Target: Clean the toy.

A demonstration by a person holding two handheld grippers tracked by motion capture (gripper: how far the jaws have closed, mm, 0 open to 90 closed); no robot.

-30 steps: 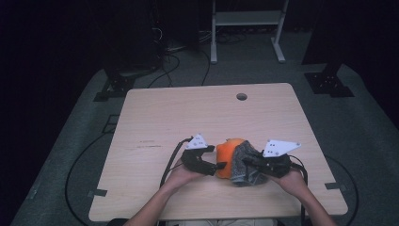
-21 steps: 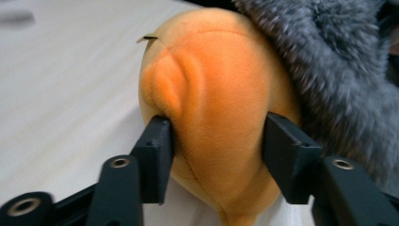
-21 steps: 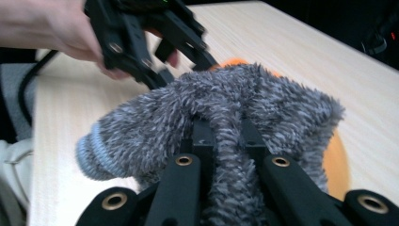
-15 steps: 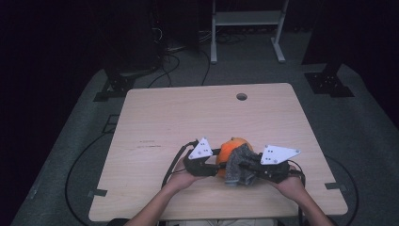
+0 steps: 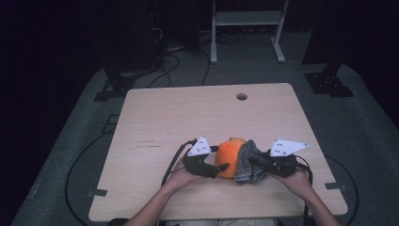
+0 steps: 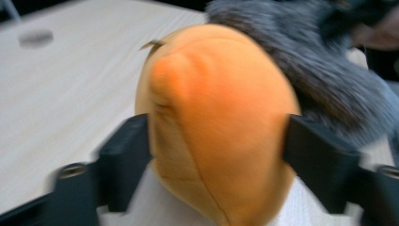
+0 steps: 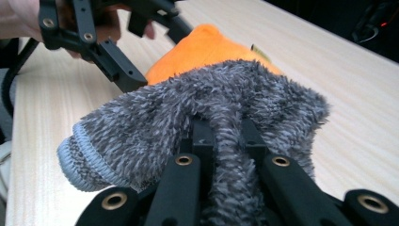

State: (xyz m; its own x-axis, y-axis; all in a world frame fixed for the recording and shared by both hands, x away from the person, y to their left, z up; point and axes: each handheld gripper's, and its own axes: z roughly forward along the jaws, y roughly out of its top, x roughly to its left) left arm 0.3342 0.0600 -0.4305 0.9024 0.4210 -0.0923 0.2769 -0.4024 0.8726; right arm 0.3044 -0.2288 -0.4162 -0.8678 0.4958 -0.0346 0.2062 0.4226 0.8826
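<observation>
Pale wooden table (image 5: 188, 117), rounded at the corners. Carries a small round hole (image 5: 242, 96) near the far edge, right of centre, and a faint line of dark marks (image 5: 146, 143) on the left half. Stands on grey carpet (image 5: 362, 127), darkness all round.

Beyond the far edge, a white metal frame (image 5: 247, 19) with two feet on the floor. Left of it, black cables (image 5: 181, 61) in loose tangles. A black stand foot (image 5: 115, 87) off the far left corner, another (image 5: 329, 82) off the far right.

Short tape strips (image 5: 96, 193) on the carpet by the near corners; a thin cable (image 5: 75, 165) curving across the floor at left.
</observation>
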